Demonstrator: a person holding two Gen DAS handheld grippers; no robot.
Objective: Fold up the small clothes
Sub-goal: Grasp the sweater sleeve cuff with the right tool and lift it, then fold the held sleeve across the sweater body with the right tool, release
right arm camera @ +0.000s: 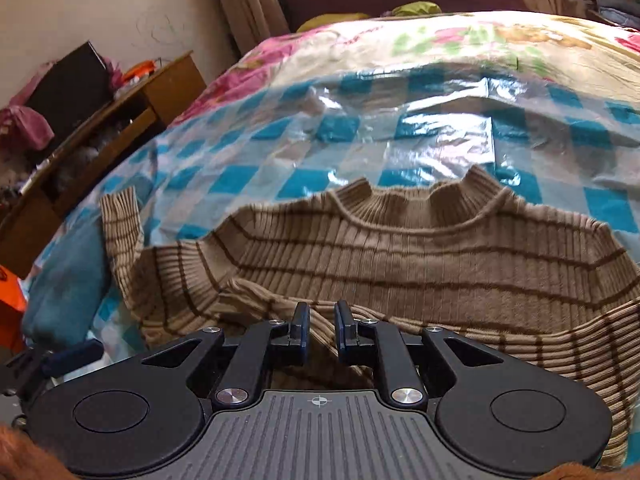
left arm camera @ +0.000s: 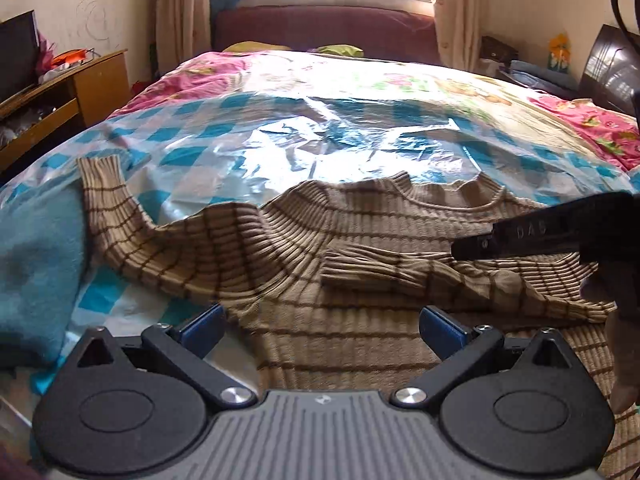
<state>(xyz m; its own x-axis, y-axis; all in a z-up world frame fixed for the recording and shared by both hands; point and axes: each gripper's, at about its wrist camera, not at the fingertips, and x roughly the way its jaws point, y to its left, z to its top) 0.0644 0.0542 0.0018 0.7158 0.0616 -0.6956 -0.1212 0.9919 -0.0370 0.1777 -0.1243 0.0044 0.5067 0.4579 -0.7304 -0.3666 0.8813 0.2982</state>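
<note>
tan striped sweater [right arm camera: 400, 248] lies flat on the blue checkered plastic sheet [right arm camera: 280, 152] on the bed, one sleeve folded across its chest. right gripper [right arm camera: 322, 320] is nearly closed, pinching that sleeve. left gripper [left arm camera: 322, 326] hovers wide open over the hem, holding nothing.

Two low wrist views over the bed [left arm camera: 360, 80], both facing the window wall.

From the left tool [left arm camera: 322, 330] we look across the sweater [left arm camera: 280, 248] from its hem; from the right tool [right arm camera: 322, 330] we sit closer, tilted. Both views share the sweater, checkered sheet [right arm camera: 280, 184] and wooden cabinet [left arm camera: 60, 96].
</note>
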